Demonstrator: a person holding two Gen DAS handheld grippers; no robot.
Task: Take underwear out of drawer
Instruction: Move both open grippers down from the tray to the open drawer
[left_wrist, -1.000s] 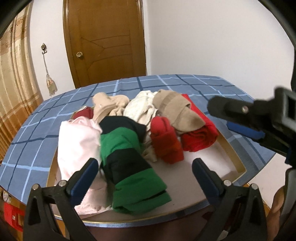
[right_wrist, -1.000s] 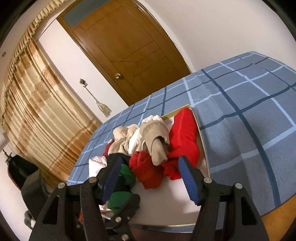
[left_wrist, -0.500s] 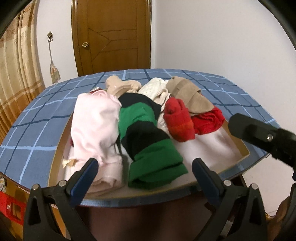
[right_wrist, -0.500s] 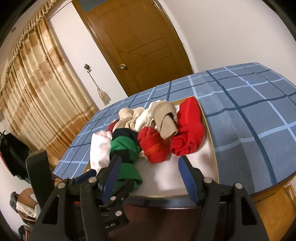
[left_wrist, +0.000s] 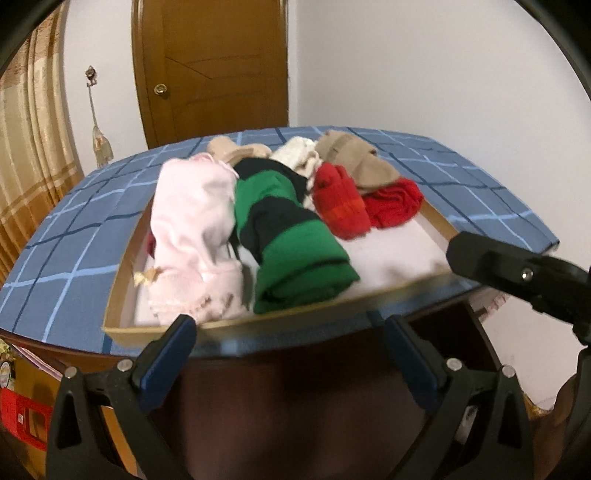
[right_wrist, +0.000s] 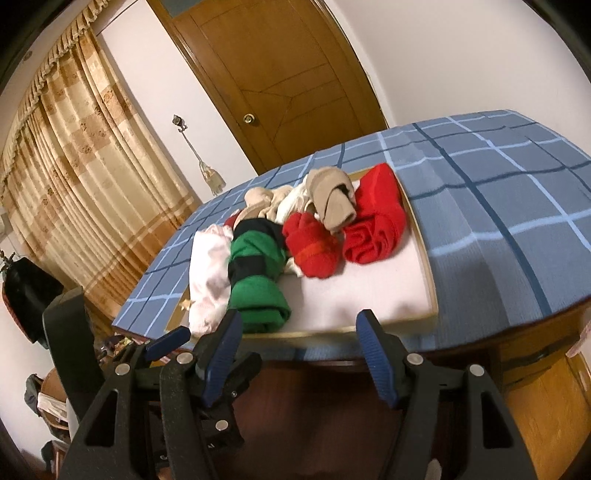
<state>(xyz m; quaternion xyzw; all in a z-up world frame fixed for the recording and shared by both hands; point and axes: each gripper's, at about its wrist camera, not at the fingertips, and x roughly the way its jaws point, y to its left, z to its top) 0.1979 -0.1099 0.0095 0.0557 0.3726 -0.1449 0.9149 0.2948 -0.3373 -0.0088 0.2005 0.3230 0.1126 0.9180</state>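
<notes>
A: The blue checked cover filled the middle of both views, and the drawer sat sunk into it, its wooden rim running along the lower middle of each frame. Where would you have gone in?

B: Over the near rim, I think. The underwear lay bundled toward the drawer's back and left: the pink piece at centre-left in the left wrist view, the green-and-black roll touching it on the right, then the two red pieces and the tan one further back.

A: And the tongs?

B: Both pairs were released, nothing between them. The left tongs hung at the bottom of their frame, short of the rim; the right tongs likewise, roughly in line with the green roll.

A: So which piece first?

B: Probably the nearest one. I'd have advised pinching a thick fold in the middle, not a loose edge, so the neighbour wasn't dragged along.
</notes>
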